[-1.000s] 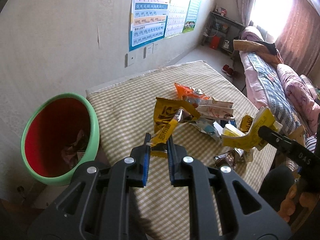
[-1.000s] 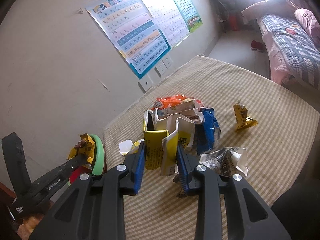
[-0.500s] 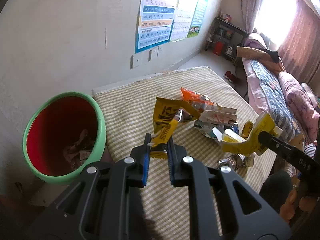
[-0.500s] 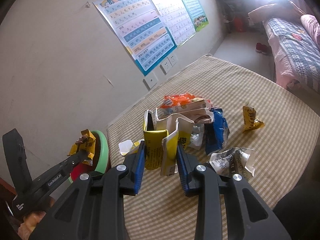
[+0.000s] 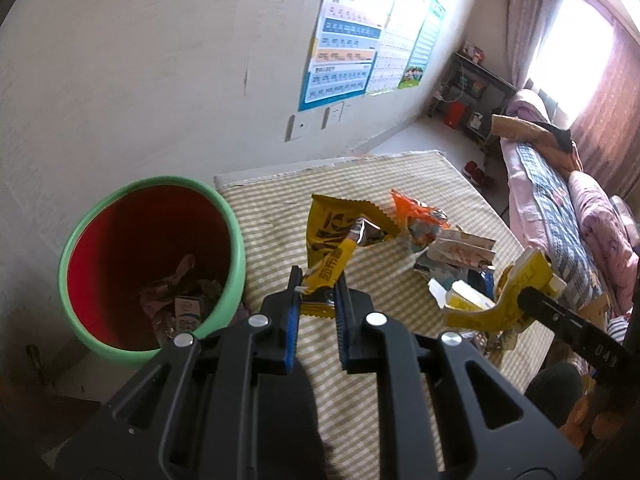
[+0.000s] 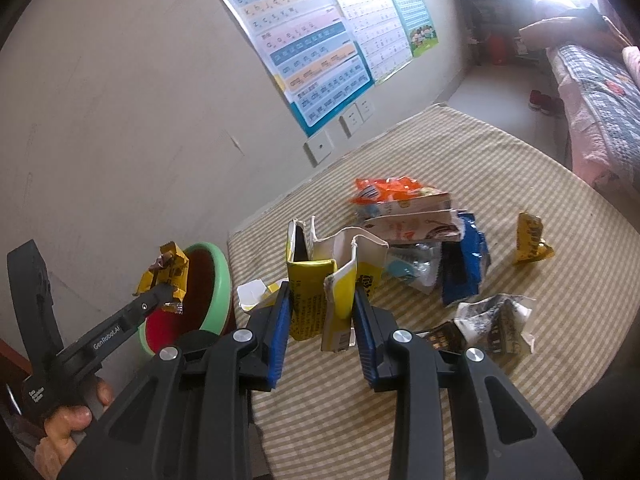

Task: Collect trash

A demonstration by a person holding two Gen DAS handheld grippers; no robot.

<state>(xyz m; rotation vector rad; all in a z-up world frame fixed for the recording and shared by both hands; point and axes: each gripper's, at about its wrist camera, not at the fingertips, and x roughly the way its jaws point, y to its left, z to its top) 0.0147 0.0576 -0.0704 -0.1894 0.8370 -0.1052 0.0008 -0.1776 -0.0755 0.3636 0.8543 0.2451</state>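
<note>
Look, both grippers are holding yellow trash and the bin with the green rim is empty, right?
Not quite: the bin isn't empty. The left wrist view shows crumpled trash at its bottom. The left gripper holds a yellow wrapper, the right gripper a yellow carton.

Checked tablecloth point(image 6: 500, 152) over a table; on it a heap of wrappers point(image 6: 404, 216), one small yellow wrapper point(image 6: 532, 240) apart, crumpled paper point(image 6: 496, 324) nearer.

Posters point(image 5: 344, 52) hang on the beige wall point(image 5: 160, 60); a bed point(image 5: 560, 200) sits beside the bright window point(image 5: 568, 56).
</note>
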